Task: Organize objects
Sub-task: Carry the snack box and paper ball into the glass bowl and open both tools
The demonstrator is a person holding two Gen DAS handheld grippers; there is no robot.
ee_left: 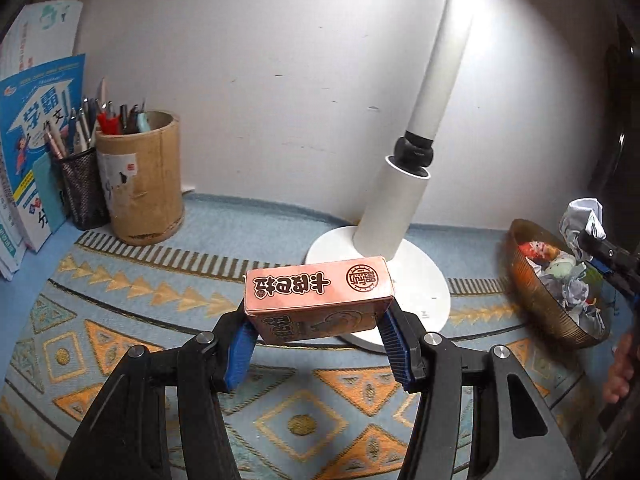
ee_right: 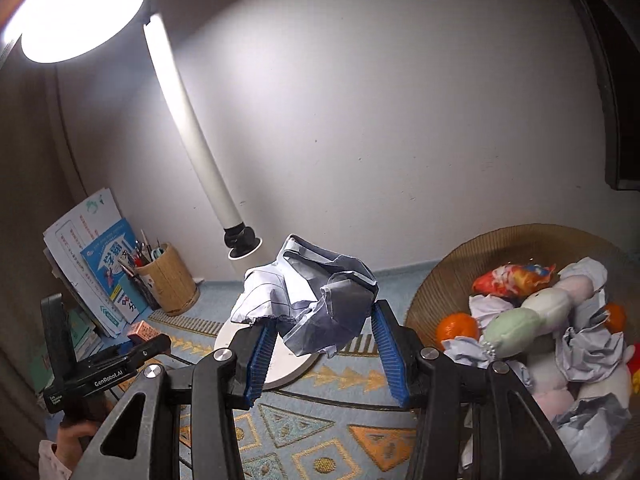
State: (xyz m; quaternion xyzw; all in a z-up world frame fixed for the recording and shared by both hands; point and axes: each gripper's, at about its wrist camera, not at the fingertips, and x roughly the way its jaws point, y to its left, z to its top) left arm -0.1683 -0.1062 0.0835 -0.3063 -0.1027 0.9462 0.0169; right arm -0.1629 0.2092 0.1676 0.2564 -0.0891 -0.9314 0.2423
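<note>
My left gripper (ee_left: pixel 318 322) is shut on a small pink-orange box (ee_left: pixel 318 290) with dark printed characters, held above the patterned mat. In the right wrist view the same box (ee_right: pixel 143 331) and left gripper (ee_right: pixel 150 346) show small at the far left. My right gripper (ee_right: pixel 324 326) is shut on a crumpled ball of lined white paper (ee_right: pixel 308 300), lifted just left of a brown ribbed bowl (ee_right: pixel 440 280). The left wrist view shows that paper (ee_left: pixel 582 220) over the bowl's (ee_left: pixel 536 300) far rim.
The bowl holds crumpled papers, plush toys (ee_right: pixel 532 316), oranges (ee_right: pixel 456 326) and a red wrapper. A white desk lamp stands mid-table on a round base (ee_left: pixel 424 276). Two pen holders (ee_left: pixel 140 176) and leaning books (ee_left: pixel 36 132) stand at the back left against the wall.
</note>
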